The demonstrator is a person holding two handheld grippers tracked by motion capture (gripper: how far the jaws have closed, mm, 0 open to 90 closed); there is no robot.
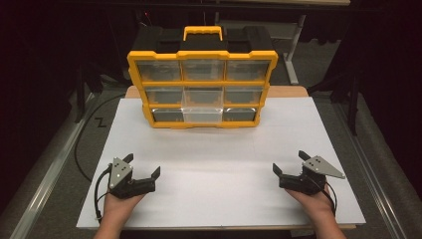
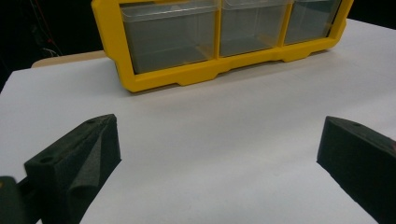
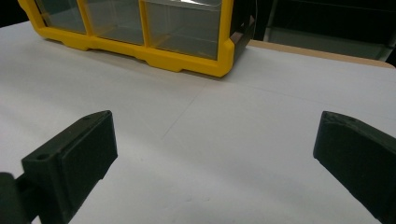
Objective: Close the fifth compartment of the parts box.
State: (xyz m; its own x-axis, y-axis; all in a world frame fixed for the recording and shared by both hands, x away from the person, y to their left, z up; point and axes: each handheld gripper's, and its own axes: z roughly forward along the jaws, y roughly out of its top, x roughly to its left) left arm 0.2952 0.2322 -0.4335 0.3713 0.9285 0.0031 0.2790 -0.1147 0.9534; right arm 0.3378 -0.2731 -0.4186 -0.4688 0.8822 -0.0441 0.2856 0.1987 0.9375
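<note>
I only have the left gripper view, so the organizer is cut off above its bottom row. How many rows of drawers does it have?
Observer: The yellow organizer has three rows of three clear drawers, with a yellow carry handle on top.
Operator: Are all the drawers pushed in?
Observer: No. The bottom middle drawer sticks out a little toward the person, past its neighbours.
Operator: Where is the other tool?
Observer: The right tool rests on the white table near its front right corner, jaws wide open with nothing between them, well short of the organizer.
Operator: And mine?
Observer: The left tool sits near the front left corner, also open and holding nothing.
</note>
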